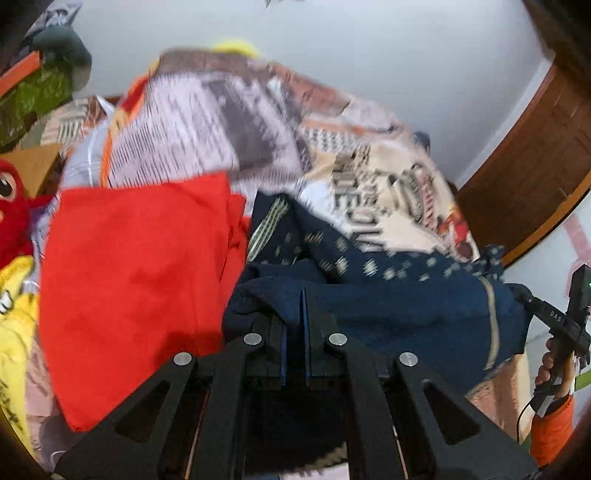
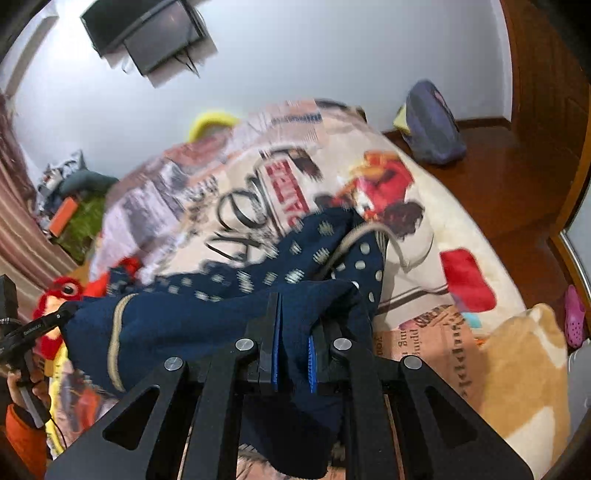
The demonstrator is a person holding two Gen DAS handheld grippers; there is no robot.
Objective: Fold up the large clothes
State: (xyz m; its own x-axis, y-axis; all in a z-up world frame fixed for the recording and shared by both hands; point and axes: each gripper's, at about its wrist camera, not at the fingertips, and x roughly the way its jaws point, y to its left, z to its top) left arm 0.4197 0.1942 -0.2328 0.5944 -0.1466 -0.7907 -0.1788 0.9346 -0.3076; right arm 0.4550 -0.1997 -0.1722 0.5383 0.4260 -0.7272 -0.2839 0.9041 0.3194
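Navy fabric fills the lower middle of both wrist views: your left gripper [image 1: 294, 306] has its fingers pressed together on an edge of the navy garment [image 1: 388, 306], and your right gripper [image 2: 293, 325] pinches another bunched part of the same garment [image 2: 207, 325], cloth wedged between its blue pads [image 2: 275, 350]. In the left view the garment stretches from the fingertips toward the right of the frame, where your right hand [image 1: 554, 369] grips the other tool (an orange sleeve [image 1: 552, 432] shows below it). The dotted navy part trails upward onto the printed bedspread [image 1: 369, 155], which covers the middle and upper part of the frame. A red cloth [image 1: 140, 288] lies just to the left of the garment, touching it, with a red plush toy [image 1: 11, 214] at the left edge. In the right view the garment hangs across the lower centre, its tan stripe [image 2: 114, 343] toward the lower left, where your left hand [image 2: 26, 384] appears. A dark screen [image 2: 147, 33] sits on the wall at upper left, a purple backpack [image 2: 432, 125] on the wooden floor [image 2: 517, 184] at upper right, and a tan pillow [image 2: 524, 376] at lower right
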